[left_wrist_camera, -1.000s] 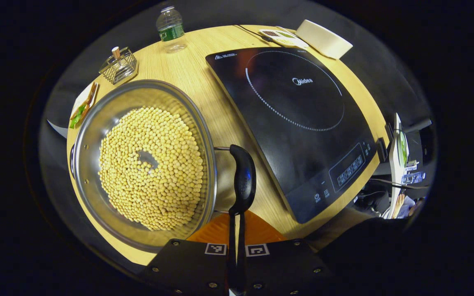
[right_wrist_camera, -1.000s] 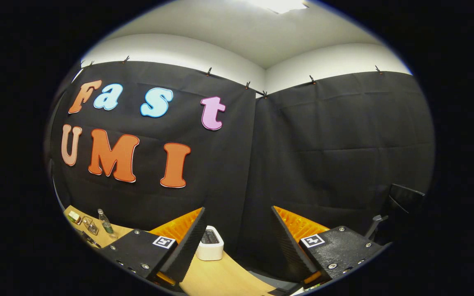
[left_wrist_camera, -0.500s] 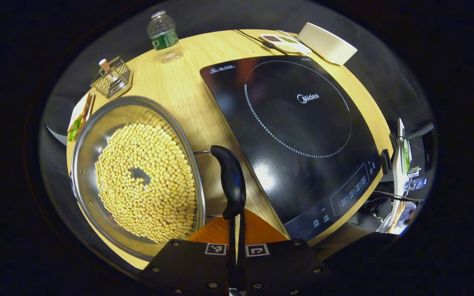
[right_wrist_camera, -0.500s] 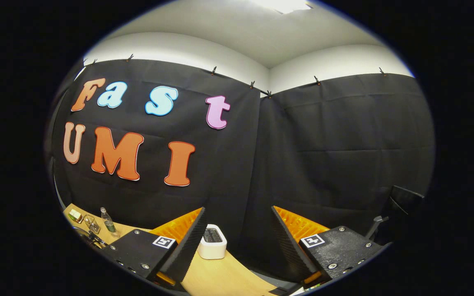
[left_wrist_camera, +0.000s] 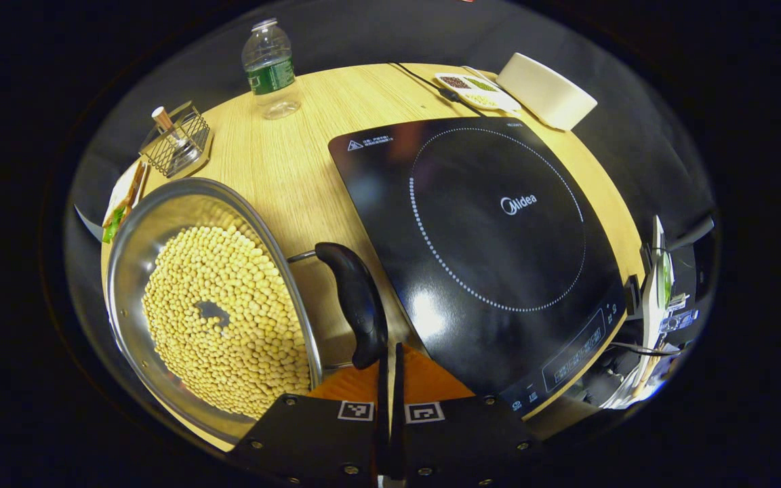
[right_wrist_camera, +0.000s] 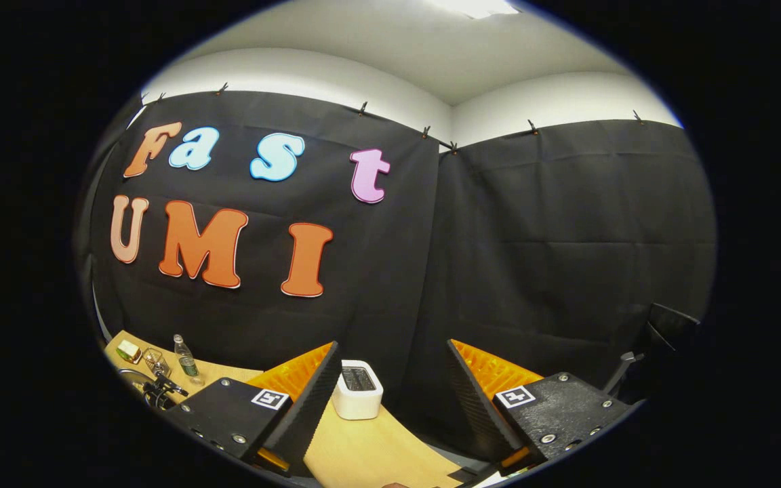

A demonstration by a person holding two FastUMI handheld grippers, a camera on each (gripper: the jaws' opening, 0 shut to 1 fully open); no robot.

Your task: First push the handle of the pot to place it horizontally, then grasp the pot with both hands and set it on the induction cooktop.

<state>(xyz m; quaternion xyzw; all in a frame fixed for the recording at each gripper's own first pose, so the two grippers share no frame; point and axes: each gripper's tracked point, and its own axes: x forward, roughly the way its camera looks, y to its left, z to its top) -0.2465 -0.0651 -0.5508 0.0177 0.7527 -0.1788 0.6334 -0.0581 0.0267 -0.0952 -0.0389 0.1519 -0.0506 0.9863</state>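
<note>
1. steel-walled round pot (left_wrist_camera: 160, 244), heaped with pale yellow soybeans (left_wrist_camera: 228, 318), sits on the light wooden round table (left_wrist_camera: 295, 163) at the left of the left gripper view, just beside the glossy black induction cooktop (left_wrist_camera: 492, 251) and not on it.
2. the pot's curved black handle (left_wrist_camera: 356, 305) stands out from the rim on two thin metal rods, between the pot wall and the cooktop's near edge.
3. the left gripper (left_wrist_camera: 389, 366) has its two fingers pressed together with only a hairline slit between them, holding nothing; their tips meet the lower end of the black handle.
4. the right gripper (right_wrist_camera: 390, 400) is held up, facing the black cloth wall, its fingers spread wide with nothing between them.
5. at the far side of the table in the left gripper view stand a clear plastic water bottle with a green label (left_wrist_camera: 270, 64), a small wire basket holding a little bottle (left_wrist_camera: 177, 139), a white divided dish of seeds (left_wrist_camera: 475, 88) and a white rectangular box-shaped appliance (left_wrist_camera: 546, 91).
6. a sandwich on a white plate (left_wrist_camera: 123, 200) lies just behind the pot's far rim.
7. in the right gripper view the white appliance (right_wrist_camera: 358, 390) stands on the table edge, seen between the open fingers.
</note>
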